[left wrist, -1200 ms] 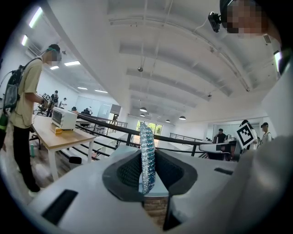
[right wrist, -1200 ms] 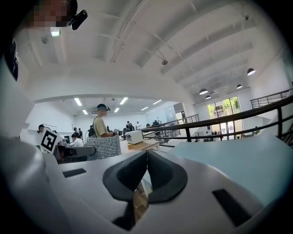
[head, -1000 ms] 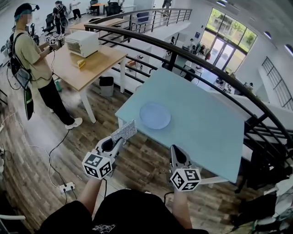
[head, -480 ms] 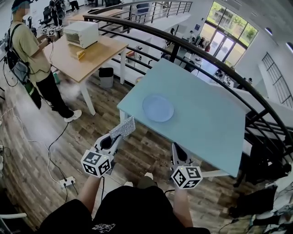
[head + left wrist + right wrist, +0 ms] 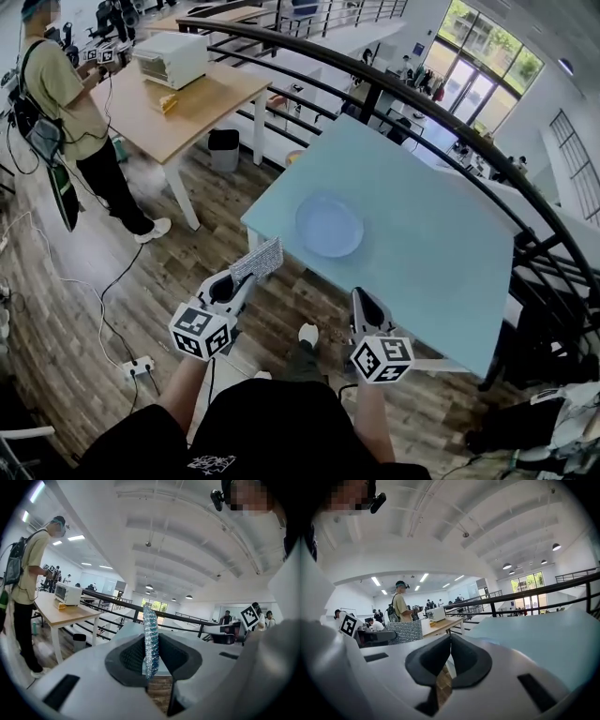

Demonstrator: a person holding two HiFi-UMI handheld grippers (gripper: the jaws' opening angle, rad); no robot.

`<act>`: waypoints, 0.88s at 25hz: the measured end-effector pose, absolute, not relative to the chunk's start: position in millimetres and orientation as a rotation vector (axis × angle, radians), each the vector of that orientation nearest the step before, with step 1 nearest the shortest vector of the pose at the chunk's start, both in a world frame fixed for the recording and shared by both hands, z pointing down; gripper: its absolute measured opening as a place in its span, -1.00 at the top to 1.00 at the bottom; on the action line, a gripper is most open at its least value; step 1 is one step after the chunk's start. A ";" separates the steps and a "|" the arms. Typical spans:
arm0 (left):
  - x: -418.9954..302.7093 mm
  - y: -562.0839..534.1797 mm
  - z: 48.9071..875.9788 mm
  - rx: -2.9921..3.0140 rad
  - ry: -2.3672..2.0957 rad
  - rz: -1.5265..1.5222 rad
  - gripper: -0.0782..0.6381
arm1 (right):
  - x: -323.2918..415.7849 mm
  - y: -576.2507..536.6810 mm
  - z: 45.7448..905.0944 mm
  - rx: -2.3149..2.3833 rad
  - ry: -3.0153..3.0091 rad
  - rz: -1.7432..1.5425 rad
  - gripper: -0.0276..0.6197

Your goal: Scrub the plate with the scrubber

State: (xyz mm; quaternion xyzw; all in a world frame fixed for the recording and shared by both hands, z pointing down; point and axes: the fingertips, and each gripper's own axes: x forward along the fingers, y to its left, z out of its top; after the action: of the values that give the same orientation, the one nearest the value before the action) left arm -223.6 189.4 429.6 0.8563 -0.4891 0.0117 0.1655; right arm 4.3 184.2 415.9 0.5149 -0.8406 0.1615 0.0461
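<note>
Nearest, low over the wood floor (image 5: 281,323): left claw (image 5: 239,279), pinching the lower edge of the scrubber (image 5: 256,262). Silvery mesh pad, standing edge-on between the two pads and rising well clear above them. Beside it: right claw (image 5: 362,298), pressed together on nothing, just short of the near edge of the surface (image 5: 441,272).

Further out, on that pale blue surface: the plate (image 5: 329,225), lying flat, bare and unheld, toward the left corner and well apart from both claws.

Judged stage: approach only, no contact with the plate yet.

Risks noted:
- Narrow hold on a floppy pad, so liable to fold or twist out under scrubbing pressure.
- No restraint on the plate, so liable to skate toward the edge and drop to the floor once pushed.

Advisable: opening the right claw and bracing the rim first.

Beyond: a dark railing (image 5: 373,98), then a person (image 5: 61,84) at another table (image 5: 187,108), clear of the work.
</note>
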 end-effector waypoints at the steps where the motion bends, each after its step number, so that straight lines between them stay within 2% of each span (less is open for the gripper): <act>1: -221.1 182.4 431.0 2.437 -1.394 0.039 0.55 | 5.7 175.8 417.1 1.563 -2.570 0.495 0.90; 22: -145.0 23.1 434.1 2.331 -1.485 0.098 0.55 | 66.7 -8.4 461.3 1.339 -2.575 0.637 0.90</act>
State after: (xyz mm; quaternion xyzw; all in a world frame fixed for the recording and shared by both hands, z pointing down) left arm -145.0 23.1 434.1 0.8280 -0.5276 0.0347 0.1868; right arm 66.7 -8.4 461.3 0.4489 -0.8635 0.2137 0.0850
